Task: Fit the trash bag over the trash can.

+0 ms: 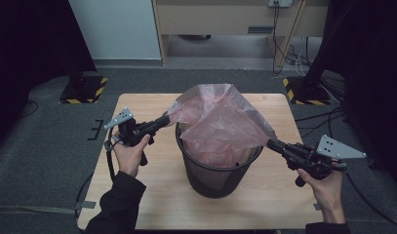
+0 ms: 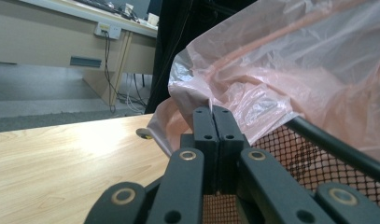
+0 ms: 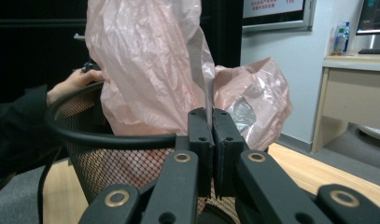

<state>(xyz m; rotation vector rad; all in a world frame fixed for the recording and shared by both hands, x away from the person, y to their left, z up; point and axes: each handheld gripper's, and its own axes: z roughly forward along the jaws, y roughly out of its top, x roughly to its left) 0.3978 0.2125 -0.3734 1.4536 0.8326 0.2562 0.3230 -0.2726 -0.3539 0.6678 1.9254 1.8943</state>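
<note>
A black mesh waste bin (image 1: 215, 170) stands upright in the middle of the wooden table (image 1: 152, 195). A thin pink plastic bag (image 1: 220, 122) billows out of its mouth and above the rim. My left gripper (image 1: 168, 117) is shut on the bag's left edge, just outside the bin's rim; in the left gripper view its jaws (image 2: 212, 114) pinch the film next to the mesh (image 2: 318, 163). My right gripper (image 1: 269, 143) is shut on the bag's right edge at the rim, with a strip of pink bag (image 3: 150, 70) rising between its closed jaws (image 3: 211, 114) above the bin's black rim (image 3: 113, 137).
The table stands on grey carpet, with black stands and yellow-black striped bases (image 1: 84, 90) at the back corners. A wooden desk with cables (image 1: 284, 44) is behind. Bare tabletop lies left, right and in front of the bin.
</note>
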